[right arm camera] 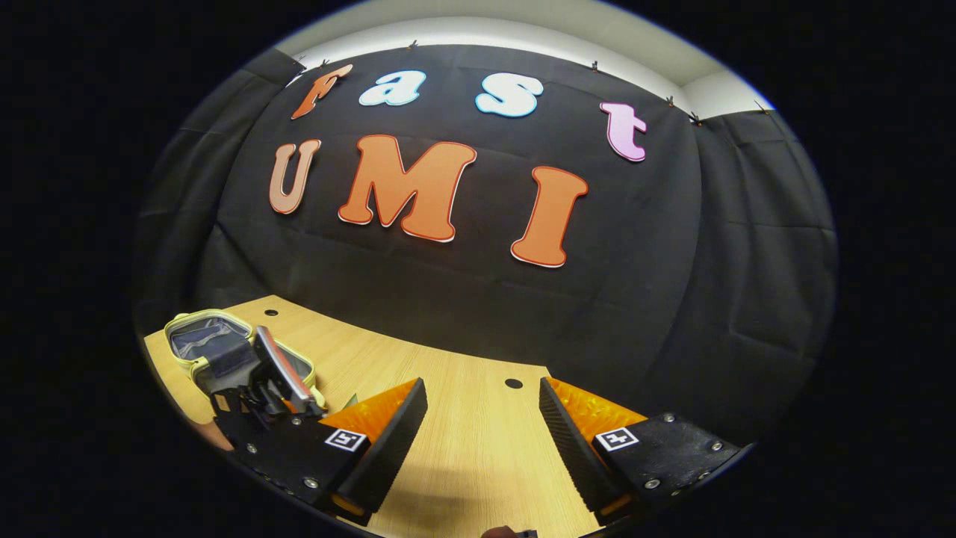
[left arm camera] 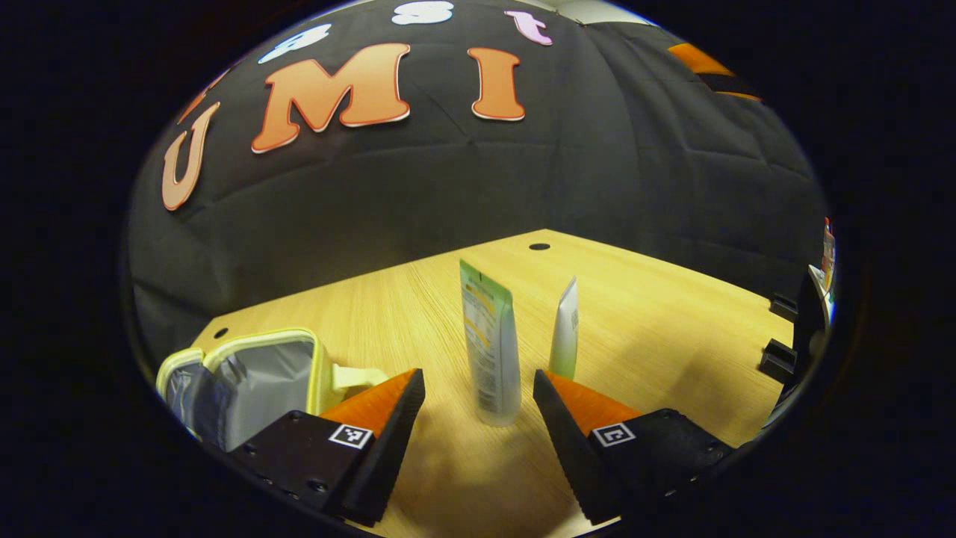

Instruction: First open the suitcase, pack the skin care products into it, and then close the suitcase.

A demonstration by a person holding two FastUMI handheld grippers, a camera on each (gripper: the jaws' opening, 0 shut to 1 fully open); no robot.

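- Booth with black cloth wall; pale wooden table [left arm camera: 448, 314] carrying all items.
- Green-labelled tube [left arm camera: 489, 345] upright on its cap, mid-table, directly ahead of the left gripper [left arm camera: 478, 407] and lined up with the gap between its fingers; not touched.
- White tube [left arm camera: 565, 330] upright just beyond and to the side, apart from the first.
- Judged light, soft-walled, smooth and easily tipped on narrow caps; best taken low on the body, near the cap, with modest pressure across the flat faces.
- Suitcase [left arm camera: 246, 373], a small yellow-trimmed soft case, lying open near the table's edge, grey lining exposed; also seen from the right gripper view [right arm camera: 202, 336].
- Left gripper fingers spread wide, holding nothing.
- Right gripper [right arm camera: 482, 418] over bare table, fingers spread, holding nothing.
- Opening judged done; packing not yet begun.
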